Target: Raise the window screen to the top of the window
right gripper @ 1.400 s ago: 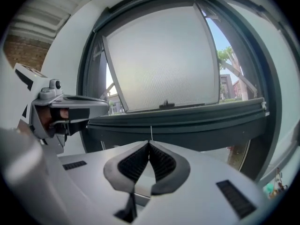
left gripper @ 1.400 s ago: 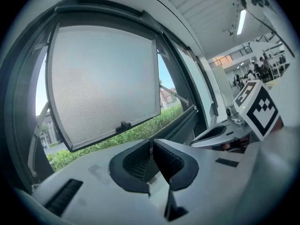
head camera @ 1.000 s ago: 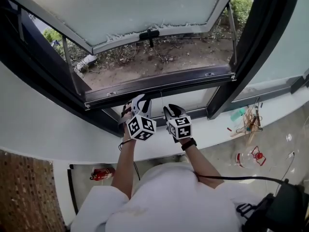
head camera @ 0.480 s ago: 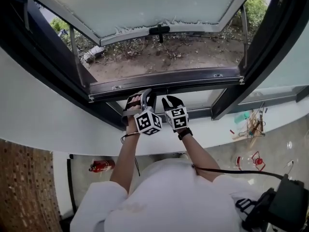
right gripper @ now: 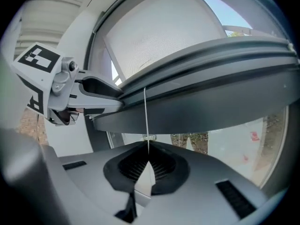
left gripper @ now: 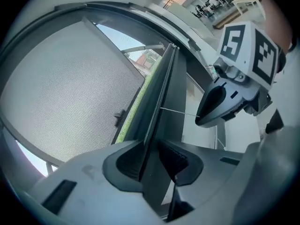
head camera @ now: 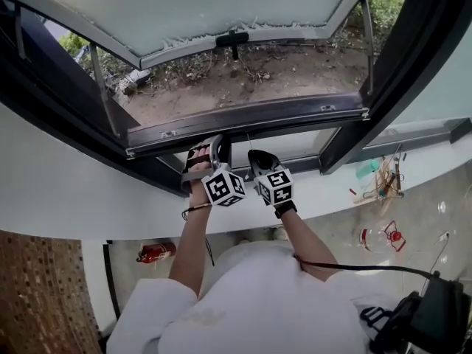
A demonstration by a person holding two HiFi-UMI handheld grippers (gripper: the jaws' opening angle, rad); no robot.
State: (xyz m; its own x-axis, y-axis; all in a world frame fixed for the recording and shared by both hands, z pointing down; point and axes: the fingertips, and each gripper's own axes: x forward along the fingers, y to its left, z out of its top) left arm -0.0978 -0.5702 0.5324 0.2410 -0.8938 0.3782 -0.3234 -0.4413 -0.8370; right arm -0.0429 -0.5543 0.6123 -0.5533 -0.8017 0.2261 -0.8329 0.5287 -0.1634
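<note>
Outside, past the dark window frame, you can see brown dirt and green bushes. Its big pane is pushed out and tilted, with a small black handle on its lower edge. That leaves a wide open gap under the pane.

The window screen bar lies low down, right across the bottom of the opening. I cannot make out any screen mesh above it.

A person stands close to the sill and reaches up with both tools side by side. The left gripper is squeezed tight on the thin edge of the window screen bar. The right gripper is pinched on a thin white string that hangs down from the bar. The string's lower end is lost between the jaws.

Down on the floor, a red fire extinguisher lies on the left. On the right is a clear bottle with red bits on it. It is too small for me to tell what is in it. A black thing is cut off at the bottom right corner.
</note>
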